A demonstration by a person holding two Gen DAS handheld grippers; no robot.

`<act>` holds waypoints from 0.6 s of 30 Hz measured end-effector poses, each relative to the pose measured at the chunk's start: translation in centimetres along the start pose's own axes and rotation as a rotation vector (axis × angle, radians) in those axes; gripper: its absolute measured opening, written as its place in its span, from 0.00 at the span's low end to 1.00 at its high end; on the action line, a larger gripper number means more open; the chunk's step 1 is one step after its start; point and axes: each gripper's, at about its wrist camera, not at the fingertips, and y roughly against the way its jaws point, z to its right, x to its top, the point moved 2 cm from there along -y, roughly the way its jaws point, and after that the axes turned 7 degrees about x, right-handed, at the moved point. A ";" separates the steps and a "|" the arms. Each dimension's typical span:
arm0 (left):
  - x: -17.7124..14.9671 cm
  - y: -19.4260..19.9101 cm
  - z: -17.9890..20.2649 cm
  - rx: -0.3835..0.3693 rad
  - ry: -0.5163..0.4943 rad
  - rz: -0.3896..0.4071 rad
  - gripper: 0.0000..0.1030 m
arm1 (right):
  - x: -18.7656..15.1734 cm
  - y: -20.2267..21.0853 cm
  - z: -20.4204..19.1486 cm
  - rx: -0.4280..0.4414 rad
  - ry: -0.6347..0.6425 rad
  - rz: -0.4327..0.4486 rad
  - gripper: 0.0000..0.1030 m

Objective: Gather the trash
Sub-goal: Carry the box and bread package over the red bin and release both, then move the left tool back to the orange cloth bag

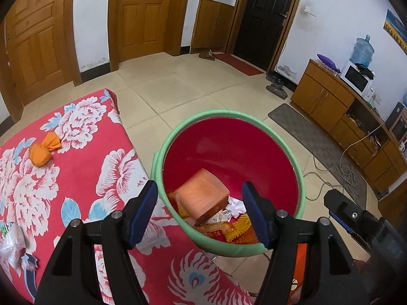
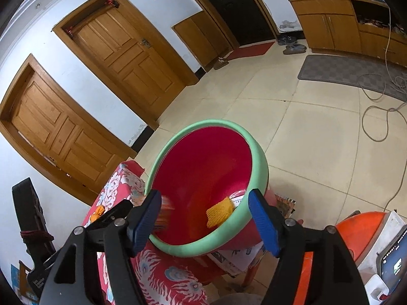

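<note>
While spread over the lower left of the left wrist view, red floral cloth [image 1: 84, 172] covering a table, its edge touching the bin. At centre frame, red bin with green rim [image 1: 230, 178], rim curving through the middle of the right wrist view too [image 2: 259, 162], tiled floor [image 1: 193, 86] behind it. Inside the bin, blurred orange box [image 1: 203, 195] above crumpled white paper [image 1: 235, 207] and yellow netted wrapper [image 1: 239, 228]; same yellow wrapper against the inner wall in the right wrist view [image 2: 220, 212]. Left gripper [image 1: 201, 211] at lower centre, blue-padded fingers [image 1: 143, 211] spread wide over the bin's mouth, nothing between them. Right gripper [image 2: 206, 221] likewise parted wide, one pad outside the rim at lower right, the other at the rim's lower left, holding nothing. On the cloth at mid left, orange twisted wrapper [image 1: 43, 151], well apart from the bin. At the far lower left edge, crumpled clear plastic [image 1: 11, 244], lying on the cloth.
</note>
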 end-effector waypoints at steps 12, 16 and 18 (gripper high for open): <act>-0.4 2.0 -1.3 0.028 0.016 0.021 0.67 | -0.4 0.9 -0.2 0.020 0.013 -0.010 0.72; -0.7 3.1 -2.8 0.046 0.022 0.032 0.67 | -0.4 1.5 -0.8 0.041 0.025 -0.005 0.73; -0.6 3.4 -3.8 0.072 0.022 0.039 0.67 | -0.5 1.6 -1.2 0.050 0.033 -0.006 0.73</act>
